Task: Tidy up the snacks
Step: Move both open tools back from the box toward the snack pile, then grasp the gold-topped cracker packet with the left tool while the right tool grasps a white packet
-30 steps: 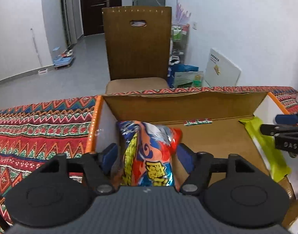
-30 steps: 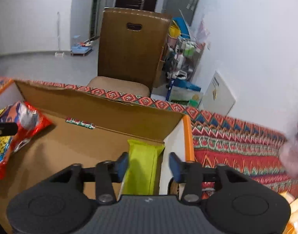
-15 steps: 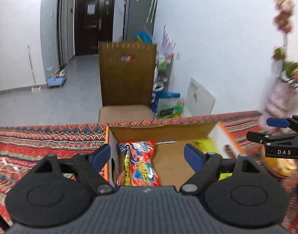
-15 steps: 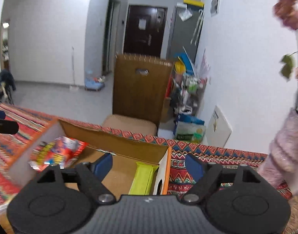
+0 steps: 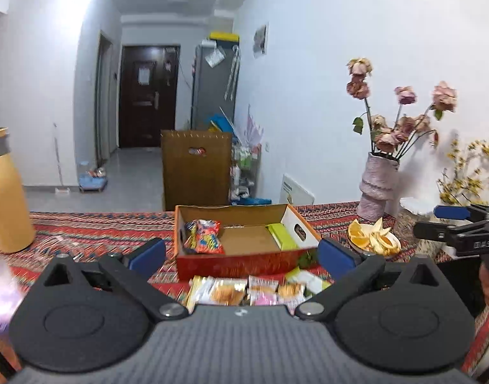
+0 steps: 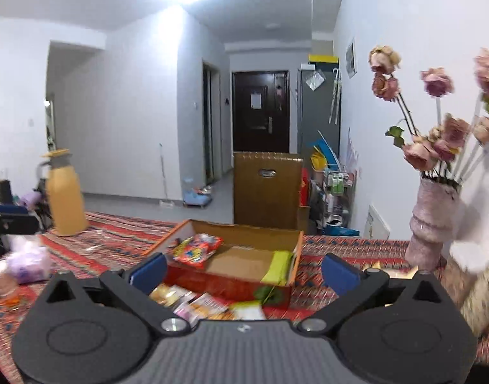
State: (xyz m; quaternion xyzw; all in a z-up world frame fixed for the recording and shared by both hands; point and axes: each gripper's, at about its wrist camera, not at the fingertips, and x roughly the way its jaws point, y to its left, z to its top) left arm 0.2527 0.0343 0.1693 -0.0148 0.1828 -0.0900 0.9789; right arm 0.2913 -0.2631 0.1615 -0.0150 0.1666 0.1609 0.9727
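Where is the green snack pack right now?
The green snack pack lies inside the cardboard box, at its right end against the white inner wall. The red chip bag sits at the opposite, left end; both views show it.

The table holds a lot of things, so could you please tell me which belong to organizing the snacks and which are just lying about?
For the job:
cardboard box
red snack bag
green packet
loose snack packets

Lying about:
yellow flask
vase of dried roses
plate of orange peel
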